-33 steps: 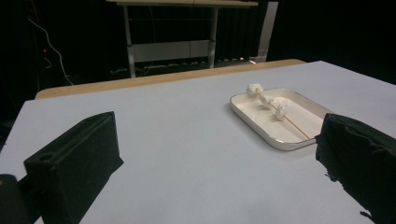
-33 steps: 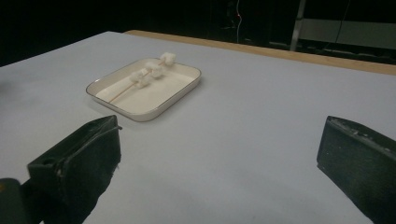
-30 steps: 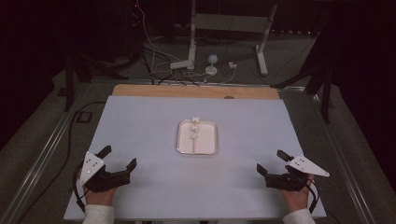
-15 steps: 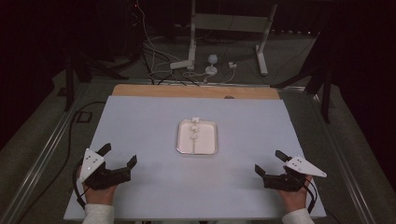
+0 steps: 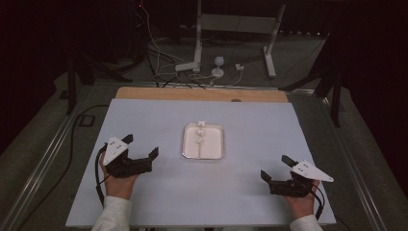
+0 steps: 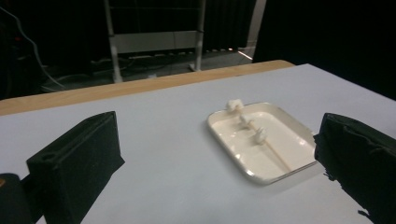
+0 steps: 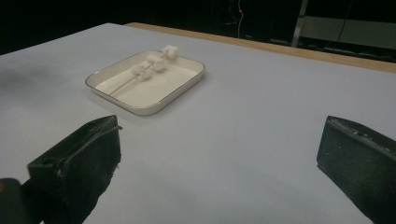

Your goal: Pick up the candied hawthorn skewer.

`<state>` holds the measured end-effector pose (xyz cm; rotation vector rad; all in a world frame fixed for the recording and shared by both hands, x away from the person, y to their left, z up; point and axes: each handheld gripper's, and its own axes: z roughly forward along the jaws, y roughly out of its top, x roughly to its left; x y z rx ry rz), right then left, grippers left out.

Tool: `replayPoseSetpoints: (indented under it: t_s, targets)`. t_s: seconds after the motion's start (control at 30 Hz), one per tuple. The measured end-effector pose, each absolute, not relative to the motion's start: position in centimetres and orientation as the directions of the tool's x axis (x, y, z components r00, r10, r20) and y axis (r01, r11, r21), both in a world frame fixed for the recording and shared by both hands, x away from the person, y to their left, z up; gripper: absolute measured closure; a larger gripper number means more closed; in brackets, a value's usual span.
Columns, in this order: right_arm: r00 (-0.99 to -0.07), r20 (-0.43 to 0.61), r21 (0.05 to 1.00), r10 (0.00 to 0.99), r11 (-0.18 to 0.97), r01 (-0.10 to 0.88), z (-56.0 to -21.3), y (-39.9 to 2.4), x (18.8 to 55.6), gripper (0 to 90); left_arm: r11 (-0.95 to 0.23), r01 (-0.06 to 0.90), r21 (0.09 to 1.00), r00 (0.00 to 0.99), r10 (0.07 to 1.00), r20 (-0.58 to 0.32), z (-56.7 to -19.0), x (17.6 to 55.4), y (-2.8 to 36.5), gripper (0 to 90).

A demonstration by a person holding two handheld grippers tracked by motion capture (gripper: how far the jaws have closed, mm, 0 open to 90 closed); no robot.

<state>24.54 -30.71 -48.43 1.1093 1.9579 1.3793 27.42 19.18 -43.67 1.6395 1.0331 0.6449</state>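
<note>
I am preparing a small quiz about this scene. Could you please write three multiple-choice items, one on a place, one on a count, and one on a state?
1. Where is the white tray?
A. near the middle of the table
B. at the table's left edge
C. on the floor

2. How many white lumps sit on the stick?
A. one
B. three
C. six

3. How are the left gripper and right gripper?
A. both open and empty
B. both shut on the stick
C. left open, right shut on the tray

Answers: 1 A, the tray lies between both grippers on the table; 2 B, the right gripper view shows three; 3 A, jaws stand wide apart, holding nothing.
</note>
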Motion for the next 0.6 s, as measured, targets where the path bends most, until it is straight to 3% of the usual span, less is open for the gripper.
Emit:
replayPoseSetpoints:
  t_s: [0.6]
  targets:
    - [-0.548,0.071,0.926,0.833,0.15,0.346,-48.6,-30.9,24.7,0.0,-0.123,0.404,0.907,0.55,0.824,-0.133,-45.9,32.0,13.2,1.7]
